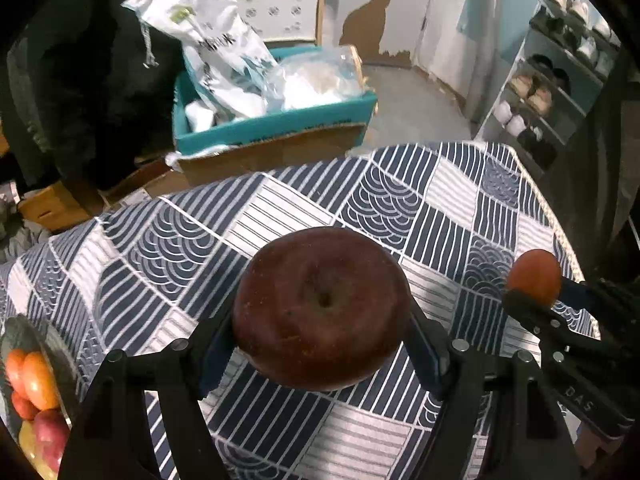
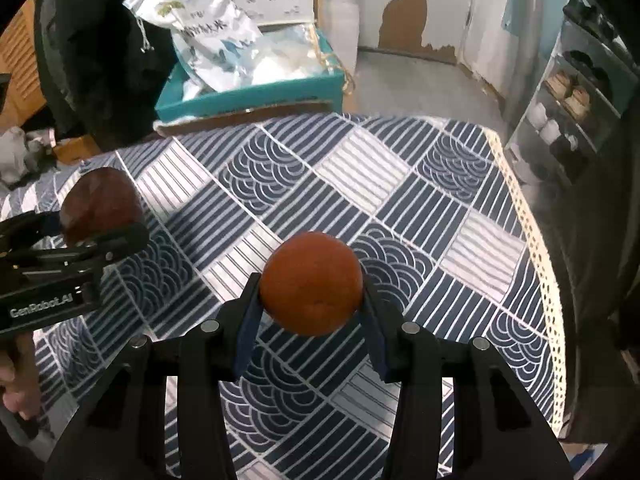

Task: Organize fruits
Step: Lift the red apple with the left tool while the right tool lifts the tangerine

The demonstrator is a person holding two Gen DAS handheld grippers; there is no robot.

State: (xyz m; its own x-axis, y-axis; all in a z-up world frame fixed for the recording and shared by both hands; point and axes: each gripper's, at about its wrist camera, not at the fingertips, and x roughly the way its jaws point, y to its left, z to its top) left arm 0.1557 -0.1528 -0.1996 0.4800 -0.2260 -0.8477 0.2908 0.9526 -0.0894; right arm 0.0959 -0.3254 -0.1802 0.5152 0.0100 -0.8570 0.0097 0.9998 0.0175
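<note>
My left gripper (image 1: 320, 340) is shut on a dark red apple (image 1: 320, 308) and holds it above the blue patterned tablecloth (image 1: 360, 200). My right gripper (image 2: 312, 304) is shut on an orange (image 2: 311, 288) above the same cloth (image 2: 360, 184). The orange (image 1: 534, 276) and the right gripper show at the right of the left wrist view. The apple (image 2: 100, 204) in the left gripper shows at the left of the right wrist view. A dark plate (image 1: 20, 336) with several oranges and apples (image 1: 36, 384) sits at the table's left edge.
A teal box (image 1: 276, 120) with white plastic bags (image 1: 216, 36) stands on cardboard beyond the table's far edge. A shoe rack (image 1: 560, 80) stands at the right. The table's lace-trimmed right edge (image 2: 536, 248) drops off beside a dark curtain.
</note>
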